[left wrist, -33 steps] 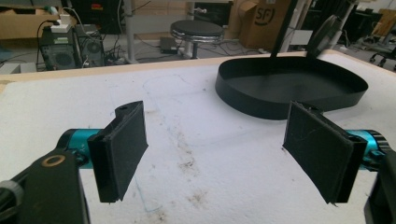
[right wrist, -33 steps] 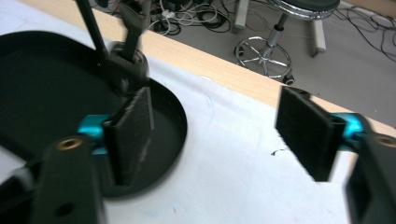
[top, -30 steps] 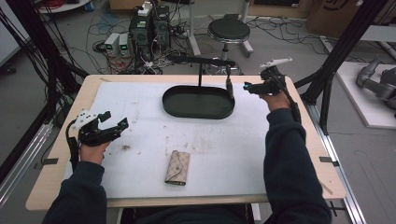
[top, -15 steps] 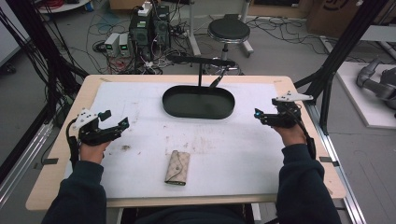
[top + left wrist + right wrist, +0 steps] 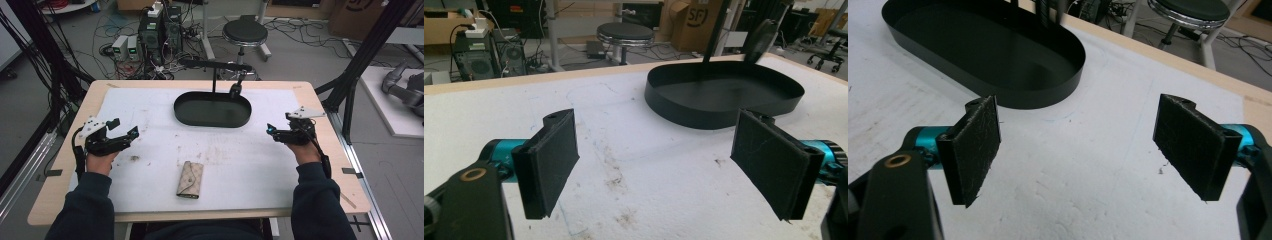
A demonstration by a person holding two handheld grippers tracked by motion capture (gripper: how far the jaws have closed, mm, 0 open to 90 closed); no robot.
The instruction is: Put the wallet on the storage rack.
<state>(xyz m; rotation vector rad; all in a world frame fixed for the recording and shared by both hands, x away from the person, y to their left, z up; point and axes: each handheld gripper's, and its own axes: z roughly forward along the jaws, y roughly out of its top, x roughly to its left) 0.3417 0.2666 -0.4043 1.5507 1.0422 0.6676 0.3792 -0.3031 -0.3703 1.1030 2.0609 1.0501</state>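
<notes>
Right gripper (image 5: 272, 131) low over the white mat (image 5: 250, 165), jaws just spread wide, nothing between them; left gripper (image 5: 125, 131) likewise spread and bare. Black tray (image 5: 212, 121) at the far middle, wallet (image 5: 190, 179) near the front edge, between the hands. "SF" legible on a cardboard box (image 5: 688, 22) behind.

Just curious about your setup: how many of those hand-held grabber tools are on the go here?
2. The left gripper is at the table's left side, the right gripper at its right, both open and empty.
</notes>
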